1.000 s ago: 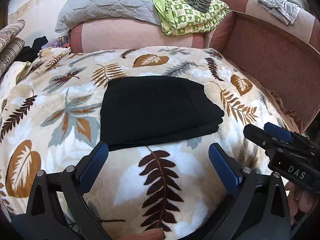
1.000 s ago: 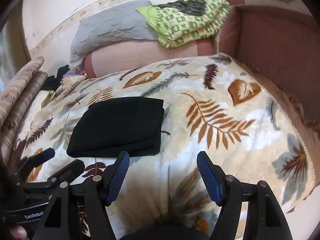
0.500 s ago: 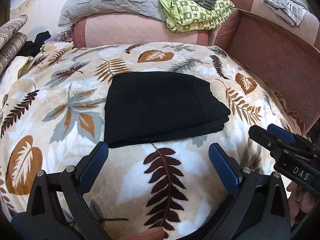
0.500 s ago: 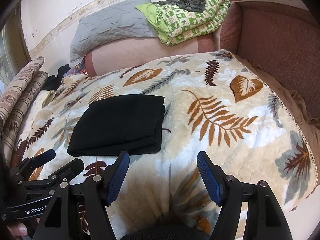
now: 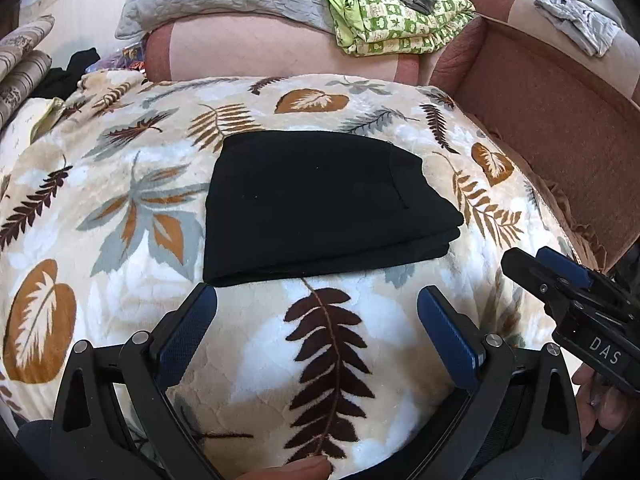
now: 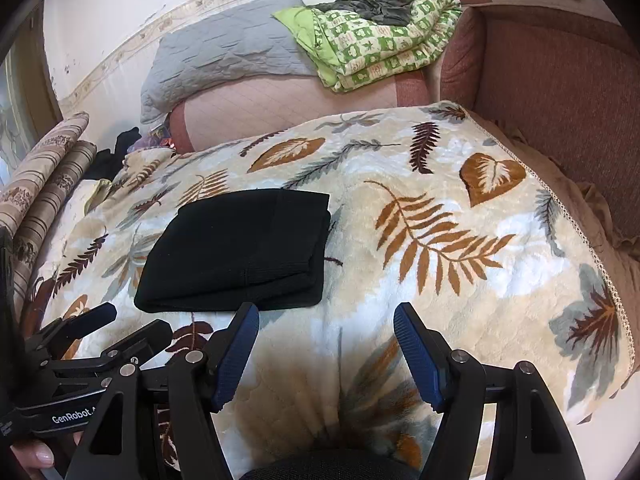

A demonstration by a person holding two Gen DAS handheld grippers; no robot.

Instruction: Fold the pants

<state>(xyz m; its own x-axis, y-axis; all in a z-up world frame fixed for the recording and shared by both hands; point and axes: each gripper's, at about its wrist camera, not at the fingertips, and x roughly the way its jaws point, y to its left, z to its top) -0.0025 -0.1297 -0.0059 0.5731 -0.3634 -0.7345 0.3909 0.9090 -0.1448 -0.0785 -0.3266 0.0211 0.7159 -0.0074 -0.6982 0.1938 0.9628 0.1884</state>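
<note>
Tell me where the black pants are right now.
The folded black pants lie flat on the leaf-print blanket, just beyond the open left gripper; in the right wrist view they sit left of centre.

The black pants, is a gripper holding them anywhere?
No. The black pants lie folded on the leaf blanket. The left gripper and right gripper are both open, holding nothing.

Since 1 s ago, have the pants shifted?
No. The pants still touch the tip of the dark fern on the blanket; only the view shifted.
</note>
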